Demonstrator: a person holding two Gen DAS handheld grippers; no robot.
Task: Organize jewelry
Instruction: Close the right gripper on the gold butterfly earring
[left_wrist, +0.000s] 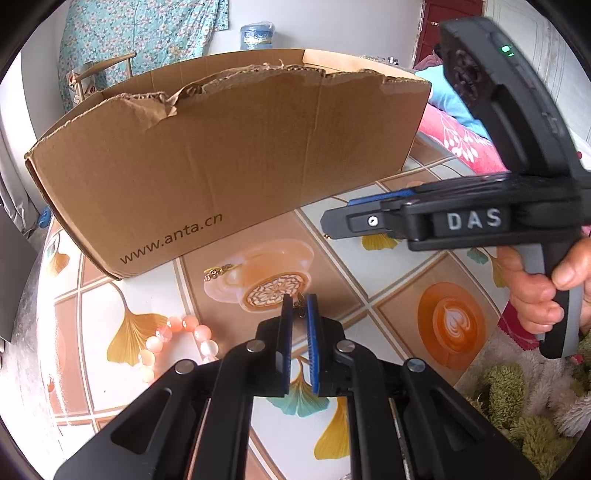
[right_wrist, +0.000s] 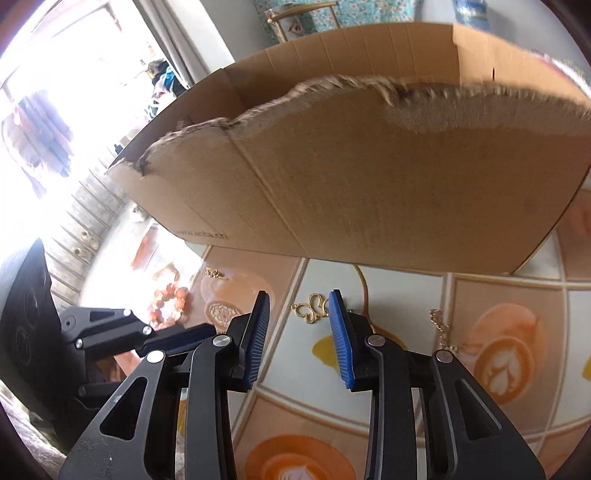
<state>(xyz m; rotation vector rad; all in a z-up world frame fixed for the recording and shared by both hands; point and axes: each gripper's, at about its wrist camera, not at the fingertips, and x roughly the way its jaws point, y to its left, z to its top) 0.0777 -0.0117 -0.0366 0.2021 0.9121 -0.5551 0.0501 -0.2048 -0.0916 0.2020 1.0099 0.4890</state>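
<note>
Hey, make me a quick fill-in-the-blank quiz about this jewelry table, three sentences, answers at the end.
1. The web address printed on the cardboard box reads www.____.cn.
2. The gold pendant between the right gripper jaws is shaped like a ____.
3. The bead bracelet lies on the ____ side of the left gripper.

Missing words: anta; butterfly; left

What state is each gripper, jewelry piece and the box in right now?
Left gripper: shut on a small dark-gold charm.
Right gripper: open, above the gold butterfly pendant.
Pink bead bracelet: loose on the table.
Gold chain: loose on the table.
Cardboard box: open-topped, rim torn.
</note>
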